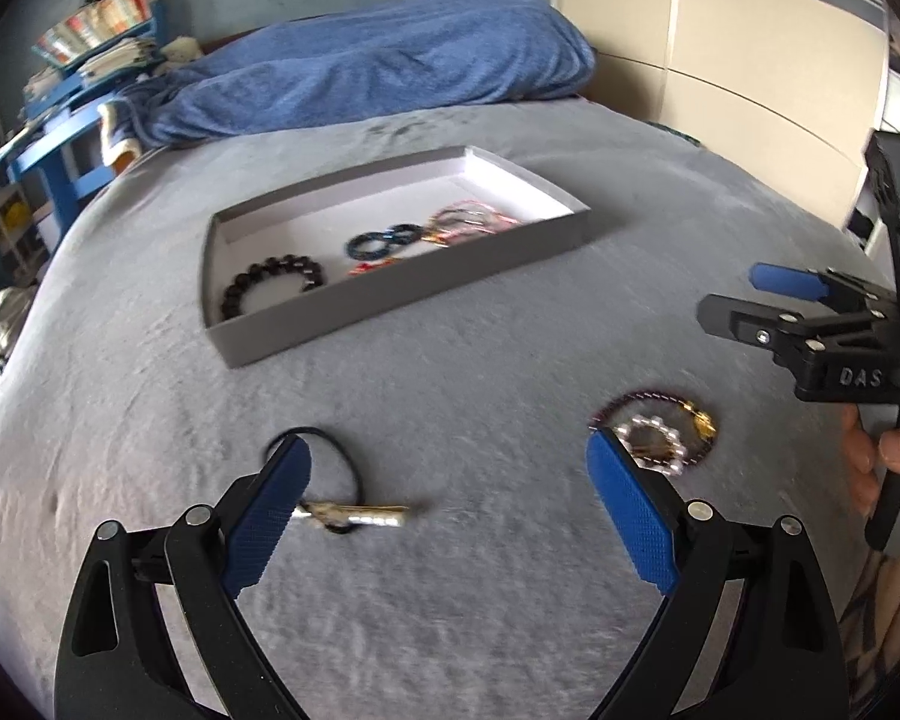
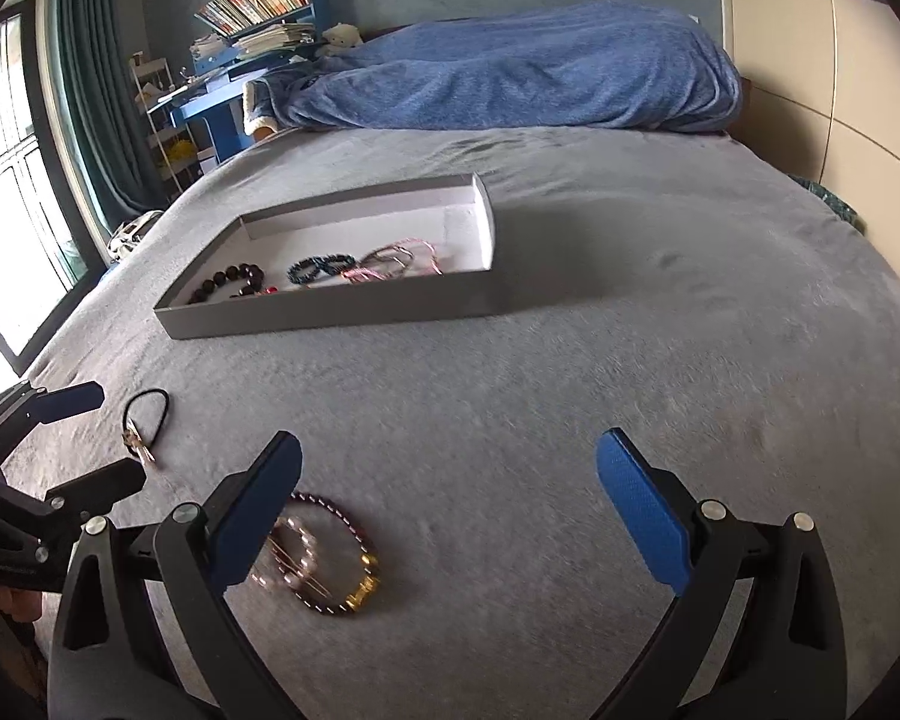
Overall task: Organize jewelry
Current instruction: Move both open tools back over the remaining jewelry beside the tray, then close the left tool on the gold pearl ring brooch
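A shallow grey box lies on the grey bed and holds a black bead bracelet, a blue bracelet and pink bangles. A black cord with a silver charm lies on the cover between my left gripper's open fingers. A dark beaded bracelet with a gold clasp and a pearl bracelet lie together by its right finger. My right gripper is open and empty, its left finger beside those bracelets.
A blue blanket is heaped at the far end of the bed. A blue desk with books stands at far left by a window. A cream wardrobe stands to the right.
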Motion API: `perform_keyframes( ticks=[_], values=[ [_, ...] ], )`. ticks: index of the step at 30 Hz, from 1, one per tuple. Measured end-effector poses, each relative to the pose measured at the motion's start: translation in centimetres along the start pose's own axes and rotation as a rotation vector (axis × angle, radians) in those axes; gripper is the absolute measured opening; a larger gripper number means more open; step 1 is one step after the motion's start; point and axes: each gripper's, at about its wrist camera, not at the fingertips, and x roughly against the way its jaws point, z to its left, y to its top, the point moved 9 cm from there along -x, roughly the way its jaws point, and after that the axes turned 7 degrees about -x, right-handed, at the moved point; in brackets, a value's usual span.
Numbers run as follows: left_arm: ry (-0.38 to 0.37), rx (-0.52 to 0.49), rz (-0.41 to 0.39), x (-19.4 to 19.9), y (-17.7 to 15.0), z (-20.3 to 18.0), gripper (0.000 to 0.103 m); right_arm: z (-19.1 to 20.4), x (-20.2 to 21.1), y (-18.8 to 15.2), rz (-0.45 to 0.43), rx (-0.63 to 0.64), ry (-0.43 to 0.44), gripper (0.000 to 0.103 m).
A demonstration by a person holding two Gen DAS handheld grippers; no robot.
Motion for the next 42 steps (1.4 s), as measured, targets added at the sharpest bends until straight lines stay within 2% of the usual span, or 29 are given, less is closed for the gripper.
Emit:
perform_keyframes(
  ticks=[8, 15, 17, 22, 24, 30, 35, 38, 41, 42],
  values=[
    [-0.090, -0.106, -0.010, -0.5, -0.3, -5.3, 0.092, -1.3, 0.2, -1.1, 0.019, 0.009, -0.007, 0.097],
    [-0.108, -0.172, 0.000, -1.9, -0.4, -8.3, 0.089, -2.4, 0.5, -1.1, 0.024, -0.018, 0.000, 0.097],
    [-0.114, -0.178, 0.013, -2.4, -0.4, -8.6, 0.083, -2.5, 0.5, -1.3, 0.027, -0.011, -0.002, 0.097],
    [-0.150, -0.154, 0.061, -3.8, -0.6, -8.8, 0.043, -3.0, 0.5, -1.6, 0.037, -0.019, -0.006, 0.097],
    [-0.166, -0.148, 0.057, -3.7, -0.6, -8.7, 0.031, -3.1, 0.6, -1.7, 0.038, -0.021, -0.003, 0.097],
    [-0.179, -0.074, 0.011, -1.5, 0.0, -6.7, 0.029, -2.7, 0.4, -1.9, 0.048, -0.015, 0.012, 0.097],
    [-0.156, -0.004, 0.041, -1.7, -0.3, -4.4, 0.029, -2.0, 0.3, -2.3, 0.058, 0.012, 0.023, 0.097],
    [-0.154, 0.001, 0.068, -1.8, -0.9, -4.1, 0.029, -1.4, 0.2, -2.7, 0.065, 0.032, 0.037, 0.097],
    [-0.115, -0.021, 0.080, -2.0, -1.4, -4.3, 0.044, -0.7, 0.1, -3.0, 0.074, 0.060, 0.045, 0.097],
    [-0.098, -0.030, 0.076, -2.0, -1.5, -4.2, 0.055, -0.5, 0.0, -3.1, 0.075, 0.071, 0.044, 0.097]
  ],
)
